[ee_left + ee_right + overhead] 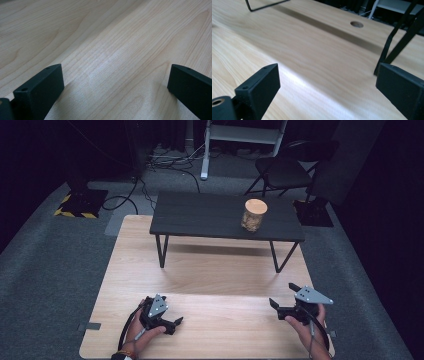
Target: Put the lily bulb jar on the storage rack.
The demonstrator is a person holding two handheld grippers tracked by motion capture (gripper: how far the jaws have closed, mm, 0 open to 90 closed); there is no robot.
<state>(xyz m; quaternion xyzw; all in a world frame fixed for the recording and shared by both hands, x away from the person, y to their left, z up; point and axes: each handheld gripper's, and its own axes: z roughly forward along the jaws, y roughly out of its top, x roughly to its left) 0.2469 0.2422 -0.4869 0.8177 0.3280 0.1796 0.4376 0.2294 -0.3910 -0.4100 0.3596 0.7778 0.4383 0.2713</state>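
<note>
A glass jar point(254, 214) with a light wooden lid and brownish contents stands on the right part of a low black bench point(200, 215) at the far side of the wooden table point(210, 270). My left gripper point(175, 324) rests in a hand near the front left of the table. In the left gripper view it point(115, 77) is open with bare wood between its jaws. My right gripper point(282, 295) is held at the front right, well short of the jar. In the right gripper view it point(327, 77) is open just above the tabletop, with nothing between its jaws.
The bench's thin black legs point(392, 47) rise ahead of the right gripper, near a round hole point(356, 24) in the tabletop. Grey carpet surrounds the table. A folding chair point(285, 170), cables and a white stand sit behind it.
</note>
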